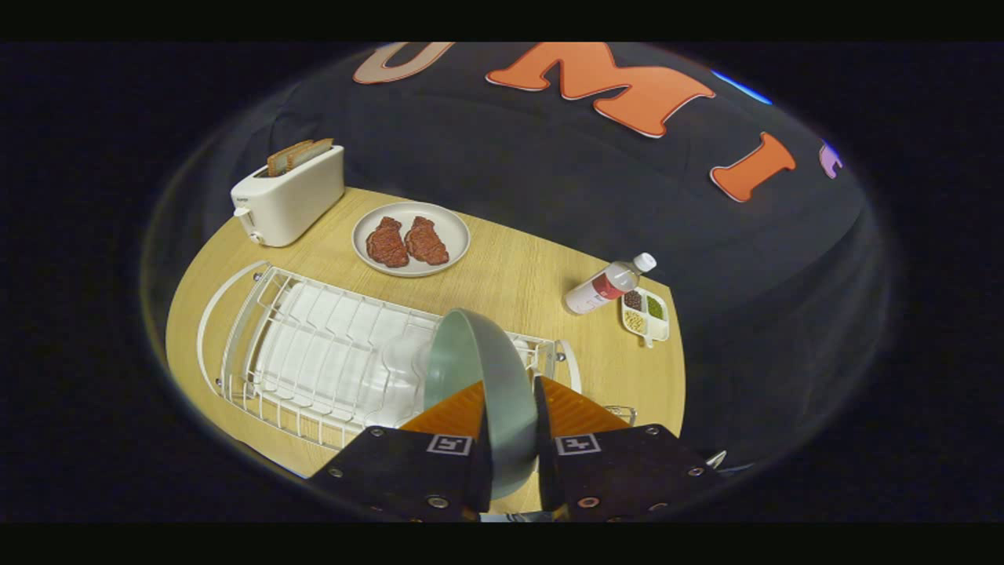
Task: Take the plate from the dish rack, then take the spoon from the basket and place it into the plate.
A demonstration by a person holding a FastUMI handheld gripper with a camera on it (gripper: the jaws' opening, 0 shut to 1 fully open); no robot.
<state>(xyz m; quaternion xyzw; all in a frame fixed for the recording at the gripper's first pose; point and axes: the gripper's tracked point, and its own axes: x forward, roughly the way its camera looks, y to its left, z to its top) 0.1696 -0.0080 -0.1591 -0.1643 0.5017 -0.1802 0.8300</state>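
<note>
tongs (508,408) clamp the plate (478,369) (on edge) above the dish rack (314,345).

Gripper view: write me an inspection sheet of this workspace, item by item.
Surface: round wooden table, bare wood between the items.
Job's things: grey-green plate held on edge between the fingers, above the white wire dish rack; a wire basket corner just beyond the fingers; no spoon made out.
Clutter: toaster with bread slices; white plate with two meat pieces; bottle lying on its side; small divided seasoning dish.
Grippers: gripper shut on the plate, one finger on each face.
Cables: nothing seen.
Surroundings: black cloth booth wall behind the table.
</note>
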